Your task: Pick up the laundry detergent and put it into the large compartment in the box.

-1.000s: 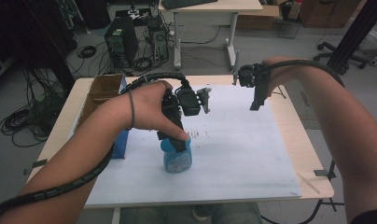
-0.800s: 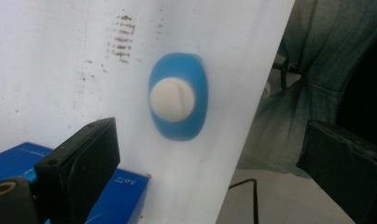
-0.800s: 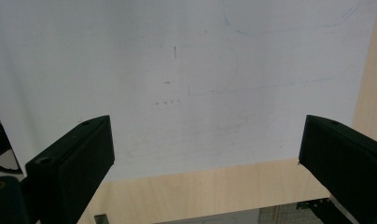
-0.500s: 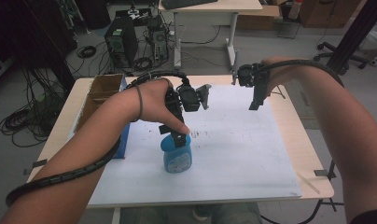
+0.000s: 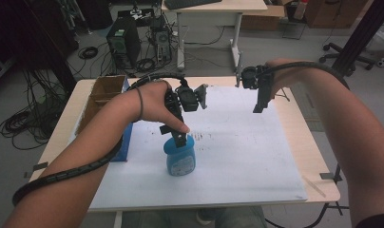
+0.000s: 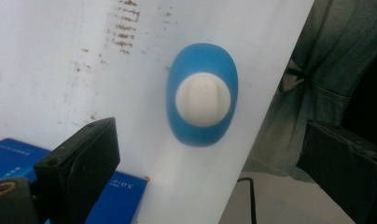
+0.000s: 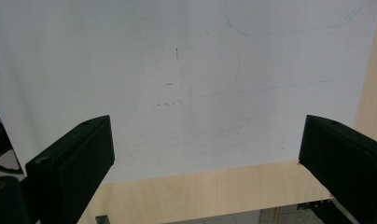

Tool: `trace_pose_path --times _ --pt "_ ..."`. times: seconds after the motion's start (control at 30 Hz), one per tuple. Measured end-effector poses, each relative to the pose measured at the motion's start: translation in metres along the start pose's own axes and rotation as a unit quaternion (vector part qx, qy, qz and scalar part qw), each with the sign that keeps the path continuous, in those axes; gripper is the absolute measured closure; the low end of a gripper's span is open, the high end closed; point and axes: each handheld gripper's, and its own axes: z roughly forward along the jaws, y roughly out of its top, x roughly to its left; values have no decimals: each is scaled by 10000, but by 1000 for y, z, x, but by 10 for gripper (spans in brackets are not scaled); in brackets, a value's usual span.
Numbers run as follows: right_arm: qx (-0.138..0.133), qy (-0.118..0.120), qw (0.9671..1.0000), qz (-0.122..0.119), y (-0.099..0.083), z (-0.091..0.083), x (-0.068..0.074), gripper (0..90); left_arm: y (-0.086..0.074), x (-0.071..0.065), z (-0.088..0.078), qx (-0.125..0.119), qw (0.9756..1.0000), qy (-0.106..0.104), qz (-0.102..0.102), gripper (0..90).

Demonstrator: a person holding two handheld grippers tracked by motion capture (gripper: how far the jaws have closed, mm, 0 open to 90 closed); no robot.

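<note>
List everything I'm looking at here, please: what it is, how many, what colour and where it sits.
bottle: one, blue with a white cap, upright on the sheet near the table's front
sheet: one, white, smudged with dark marks, covering most of the table
table: one, light wood
cardboard box: one, brown, open, at the table's left edge
blue box: one, blue with white print, lying beside the sheet's left edge
computer tower: one, black, on the floor beyond the table
left gripper: one, black, open, above the bottle
right gripper: one, black, open, raised over the sheet's far right
forearms: two, reaching in from the bottom
</note>
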Motion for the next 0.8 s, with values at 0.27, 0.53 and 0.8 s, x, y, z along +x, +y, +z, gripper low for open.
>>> trace_pose_path --times 0.27,0.53,0.8 --pt "-9 0 10000 -6 0 2 0 31 4 0 8 57 10000 -36 71 51" --pt "-9 25 10000 -15 0 5 1 32 4 1 16 96 9999 -48 107 48" --pt "-63 20 10000 -46 4 7 1 31 5 1 25 121 9998 -5 139 48"
